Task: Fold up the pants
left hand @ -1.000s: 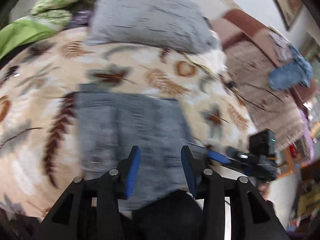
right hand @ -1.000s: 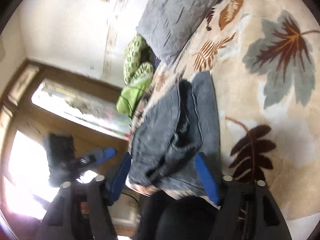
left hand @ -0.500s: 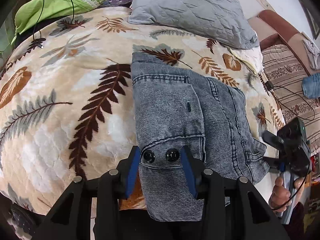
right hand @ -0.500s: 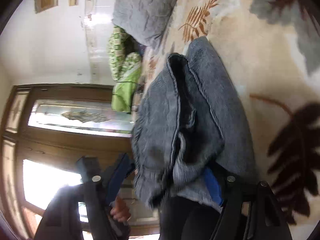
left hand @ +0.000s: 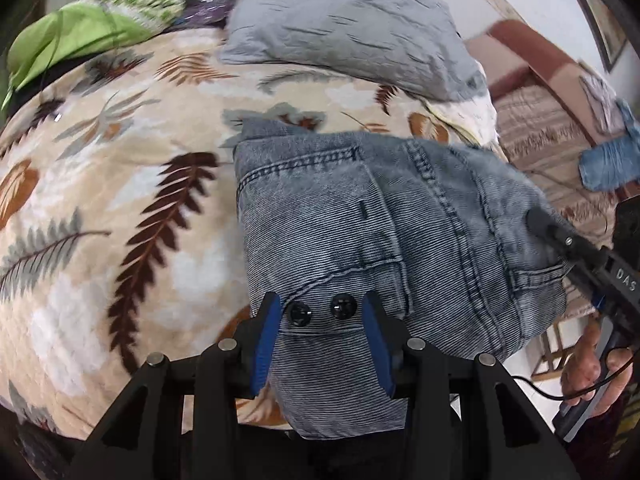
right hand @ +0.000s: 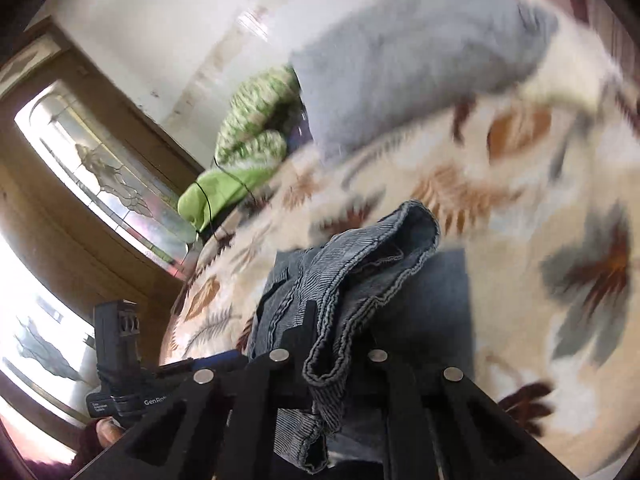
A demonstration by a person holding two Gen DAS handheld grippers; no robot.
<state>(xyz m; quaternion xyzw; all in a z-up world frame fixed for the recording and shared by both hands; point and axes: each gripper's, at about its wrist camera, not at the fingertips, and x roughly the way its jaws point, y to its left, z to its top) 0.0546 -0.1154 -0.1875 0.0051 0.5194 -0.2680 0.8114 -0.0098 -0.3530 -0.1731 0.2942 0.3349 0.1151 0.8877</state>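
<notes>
Grey-blue denim pants [left hand: 384, 240] lie folded on a leaf-patterned blanket [left hand: 120, 208] at the bed's near edge. My left gripper [left hand: 322, 322] is open, its blue fingers either side of the waistband with two black buttons [left hand: 322, 310]. My right gripper [right hand: 332, 344] is shut on a bunched edge of the pants [right hand: 360, 268] and lifts it off the blanket. Its fingertips are hidden by the fabric. The right gripper also shows in the left wrist view [left hand: 576, 256], at the pants' right side.
A grey pillow [left hand: 344, 28] lies at the head of the bed, with green bedding [left hand: 80, 32] to its left. A brown striped sofa [left hand: 548, 128] with a blue cloth [left hand: 608, 164] stands to the right. A wooden glass-panelled door [right hand: 92, 168] is beyond.
My right gripper has closed on the pants' edge and swung round with it. The left gripper has stayed open over the waistband, with the view shifted slightly.
</notes>
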